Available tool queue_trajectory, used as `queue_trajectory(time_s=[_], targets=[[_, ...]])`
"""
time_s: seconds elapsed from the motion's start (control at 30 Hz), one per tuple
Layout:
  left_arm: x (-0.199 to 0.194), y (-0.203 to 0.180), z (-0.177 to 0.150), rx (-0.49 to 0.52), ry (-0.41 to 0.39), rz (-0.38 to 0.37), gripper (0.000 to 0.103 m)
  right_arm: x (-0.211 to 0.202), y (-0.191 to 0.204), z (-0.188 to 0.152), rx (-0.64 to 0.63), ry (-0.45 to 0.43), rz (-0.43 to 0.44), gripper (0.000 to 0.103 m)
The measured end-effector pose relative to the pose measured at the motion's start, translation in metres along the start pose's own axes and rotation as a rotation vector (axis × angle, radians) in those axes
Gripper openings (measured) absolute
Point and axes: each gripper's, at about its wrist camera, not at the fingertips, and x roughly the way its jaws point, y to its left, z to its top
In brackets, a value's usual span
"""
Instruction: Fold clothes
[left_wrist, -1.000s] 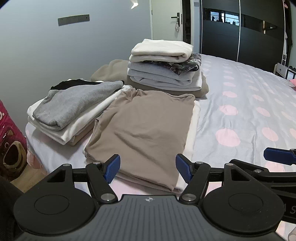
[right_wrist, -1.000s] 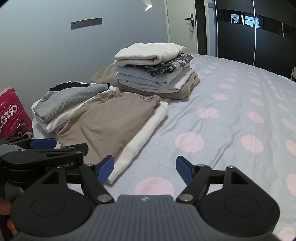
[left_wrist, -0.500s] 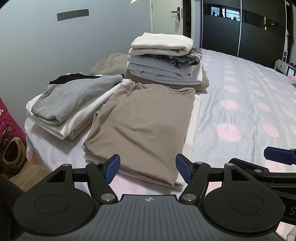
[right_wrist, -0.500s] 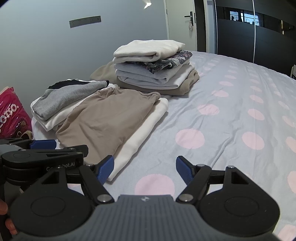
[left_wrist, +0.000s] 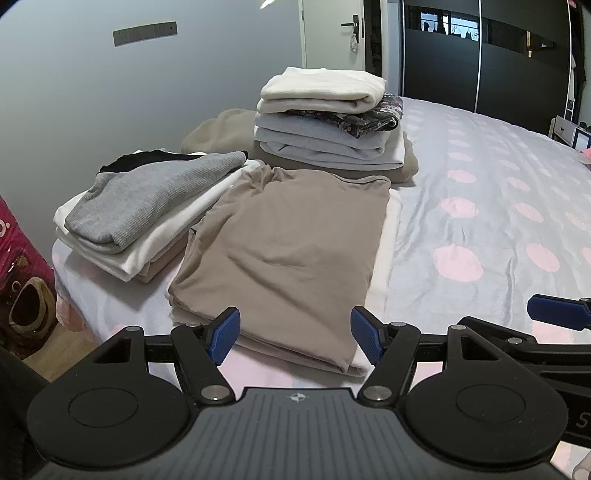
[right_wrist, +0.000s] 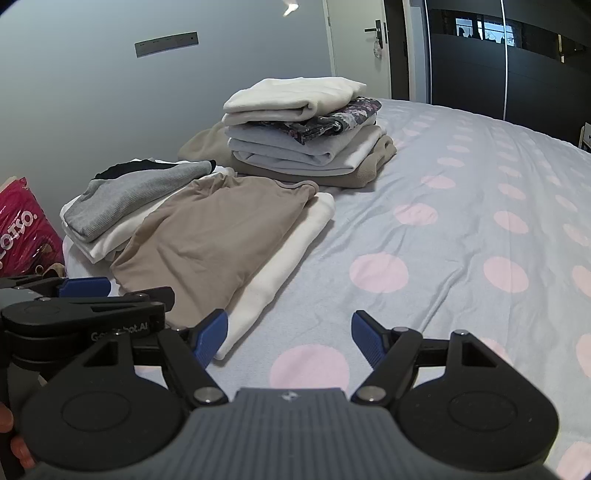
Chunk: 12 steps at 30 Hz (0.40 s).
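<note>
Bedroom, grey wall, bed (left_wrist: 480, 206) in pale grey cover with pink dots. Tall stack of folded clothes (left_wrist: 325, 122) at the back, lower stack (left_wrist: 147, 206) left, folded tan shirt (left_wrist: 291, 243) nearest. Left gripper (left_wrist: 295, 334) and right gripper (right_wrist: 288, 334) near bed edge, jaws wide apart, holding nothing.

pink bag (right_wrist: 22, 225) cut off, white garment (right_wrist: 280, 258) mostly covered

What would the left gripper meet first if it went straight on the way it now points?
Most likely the near edge of the folded beige garment on the bed; the open left gripper is aimed at it, with nothing between, though depth is unclear.
</note>
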Motion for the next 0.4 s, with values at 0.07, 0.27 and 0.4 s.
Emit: queue_trajectory(time_s=[0.07,0.27,0.4], targets=[[0.0001,-0.0002,-0.0002,0.001,0.000,0.000,0.065,0.0001,-0.0002,-0.0003,-0.001,0.000,-0.002,0.076],[0.0001,-0.0012,0.0002,0.004,0.003,0.002,0.065,0.0010,-0.0010,-0.0002,0.001,0.002,-0.002,0.076],[-0.0014,-0.0016,-0.0002,0.007,-0.008,0.004,0.065,0.0015,-0.0008,0.0004,0.004,0.002,-0.002,0.076]])
